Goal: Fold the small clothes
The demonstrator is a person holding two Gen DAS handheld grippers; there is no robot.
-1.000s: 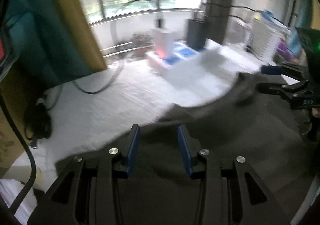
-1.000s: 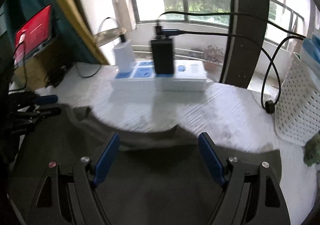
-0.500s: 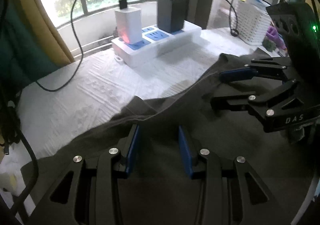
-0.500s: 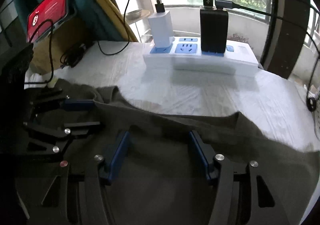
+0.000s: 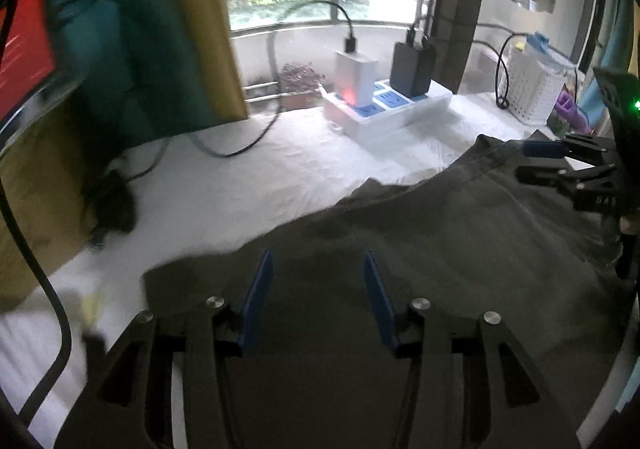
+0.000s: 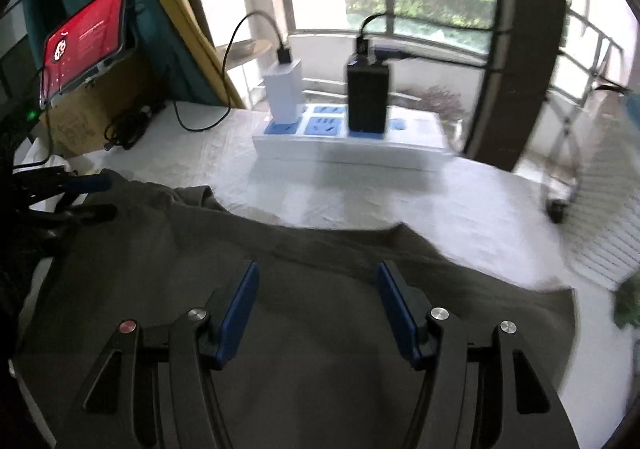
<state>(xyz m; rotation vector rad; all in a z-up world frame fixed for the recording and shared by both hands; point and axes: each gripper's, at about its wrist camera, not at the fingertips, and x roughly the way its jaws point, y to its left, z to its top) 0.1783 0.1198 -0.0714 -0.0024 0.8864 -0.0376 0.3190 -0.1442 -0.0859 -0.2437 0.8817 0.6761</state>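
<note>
A dark olive garment (image 5: 440,233) lies spread on the white-covered table (image 5: 248,185); its far edge is rumpled. My left gripper (image 5: 318,269) hovers low over the garment's near left part. Its jaws are opening, and the cloth lies under the blue pads (image 5: 260,277), not pinched. My right gripper (image 6: 318,273) stands open over the garment (image 6: 320,329), pads clear of the fabric. Each gripper also shows at the edge of the other's view: the right gripper (image 5: 560,161) by the garment's far right corner, the left gripper (image 6: 88,197) by its left corner.
A white power strip (image 6: 348,145) with a white charger (image 6: 284,93) and a black charger (image 6: 368,97) stands at the table's back. Cables (image 5: 232,145) trail left. A white basket (image 5: 532,89) sits at the right, a red-screened tablet (image 6: 84,37) at the left.
The two grippers drew close together over the garment half a second ago and have now moved apart. The left jaws stand wider than before; the right jaws are narrower than a second ago.
</note>
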